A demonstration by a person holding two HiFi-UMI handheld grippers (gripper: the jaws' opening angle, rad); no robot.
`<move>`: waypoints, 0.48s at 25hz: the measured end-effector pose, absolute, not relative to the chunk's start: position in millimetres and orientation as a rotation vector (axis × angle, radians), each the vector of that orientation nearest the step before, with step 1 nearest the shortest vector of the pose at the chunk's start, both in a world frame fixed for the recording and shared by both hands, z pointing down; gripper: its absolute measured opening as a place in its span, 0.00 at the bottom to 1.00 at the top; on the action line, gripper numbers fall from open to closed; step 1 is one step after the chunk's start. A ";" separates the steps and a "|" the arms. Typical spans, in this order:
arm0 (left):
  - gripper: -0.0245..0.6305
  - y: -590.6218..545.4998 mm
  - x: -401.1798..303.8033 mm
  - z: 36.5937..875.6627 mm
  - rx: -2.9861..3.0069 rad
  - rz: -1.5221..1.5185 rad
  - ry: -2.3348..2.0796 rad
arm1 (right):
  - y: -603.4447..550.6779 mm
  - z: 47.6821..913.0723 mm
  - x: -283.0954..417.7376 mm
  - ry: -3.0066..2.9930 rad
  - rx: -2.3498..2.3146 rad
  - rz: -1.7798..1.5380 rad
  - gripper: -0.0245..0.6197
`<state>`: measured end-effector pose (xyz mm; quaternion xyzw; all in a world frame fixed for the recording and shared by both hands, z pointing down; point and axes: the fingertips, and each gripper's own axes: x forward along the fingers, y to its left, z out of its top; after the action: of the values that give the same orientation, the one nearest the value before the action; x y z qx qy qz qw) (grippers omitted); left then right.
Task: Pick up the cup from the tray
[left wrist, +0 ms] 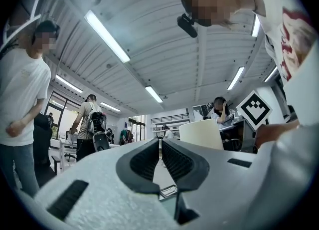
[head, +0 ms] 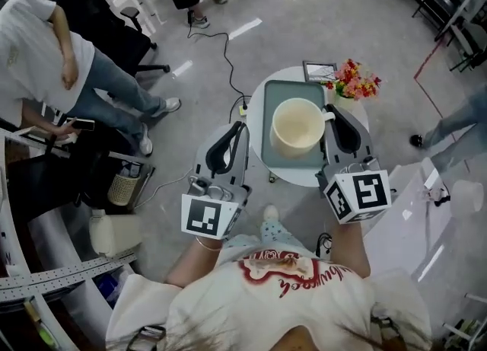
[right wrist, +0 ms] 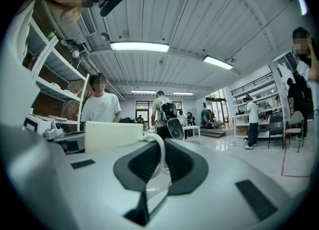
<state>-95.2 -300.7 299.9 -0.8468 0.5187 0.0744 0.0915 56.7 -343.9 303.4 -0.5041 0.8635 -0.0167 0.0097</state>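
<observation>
Cup (head: 295, 127) handle pinched in right gripper (head: 335, 116) fingers, left gripper (head: 240, 126) fingers closed empty, flowers (head: 354, 81) beside tray (head: 289, 89).

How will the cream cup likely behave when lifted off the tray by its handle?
The cup looks rigid, so it should keep its shape. Held only by its thin loop handle in the right tool, off to one side, it may tilt or swing. It appears empty, so probably light; the smooth handle might slip.

Round white table (head: 293, 177), grey-green tray (head: 289, 89), flowers (head: 351, 81), small frame (head: 319, 71)
</observation>
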 end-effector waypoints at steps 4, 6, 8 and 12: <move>0.08 -269.1 -97.4 286.6 -2.489 0.254 1.508 | -307.6 290.2 58.6 2.675 -1.577 0.008 0.10; 0.08 -244.7 -97.8 282.3 -2.480 0.264 1.487 | -281.8 287.0 59.2 2.663 -1.587 0.023 0.10; 0.08 -215.8 -101.1 279.1 -2.476 0.273 1.474 | -252.4 285.4 57.5 2.650 -1.599 0.018 0.10; 0.08 -156.9 -109.9 284.8 -2.537 0.271 1.522 | -189.8 286.2 52.3 2.654 -1.612 -0.012 0.10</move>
<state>-109.9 -156.9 284.8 -0.8508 0.5105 0.0910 0.0850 52.3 -189.8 286.2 -0.5190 0.8546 -0.0038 0.0182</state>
